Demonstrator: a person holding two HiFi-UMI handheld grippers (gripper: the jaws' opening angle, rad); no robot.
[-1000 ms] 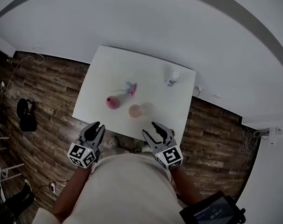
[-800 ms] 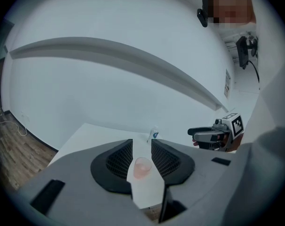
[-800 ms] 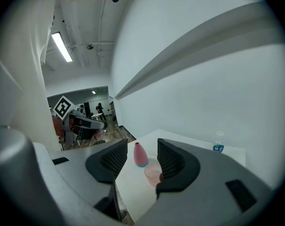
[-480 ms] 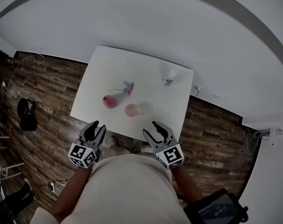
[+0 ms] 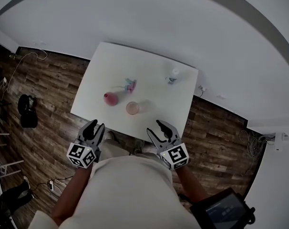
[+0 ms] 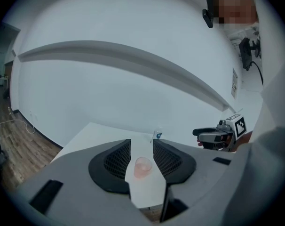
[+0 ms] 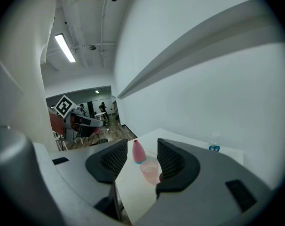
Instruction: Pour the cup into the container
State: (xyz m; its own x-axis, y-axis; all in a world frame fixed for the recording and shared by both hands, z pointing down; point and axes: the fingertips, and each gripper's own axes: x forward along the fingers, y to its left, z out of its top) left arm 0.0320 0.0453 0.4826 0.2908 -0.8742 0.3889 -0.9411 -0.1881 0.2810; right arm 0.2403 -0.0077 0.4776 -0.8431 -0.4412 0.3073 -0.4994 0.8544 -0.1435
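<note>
Since the earlier frame the left hand-held gripper [image 5: 96,127] has just been opening its jaws, which now stand wide apart on nothing, with the cup [image 5: 132,108] seen beyond their gap on the desk [image 5: 135,63]. The right hand-held gripper [image 5: 156,128] also has its jaws apart and empty, and both are held short of the desk's near edge. The cup stands upright near that edge, just right of the pink container [image 5: 109,98], with a small bottle [image 5: 173,76] well apart toward the far right corner.

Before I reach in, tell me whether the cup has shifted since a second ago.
No. The cup sits unchanged just right of the pink vase.
</note>
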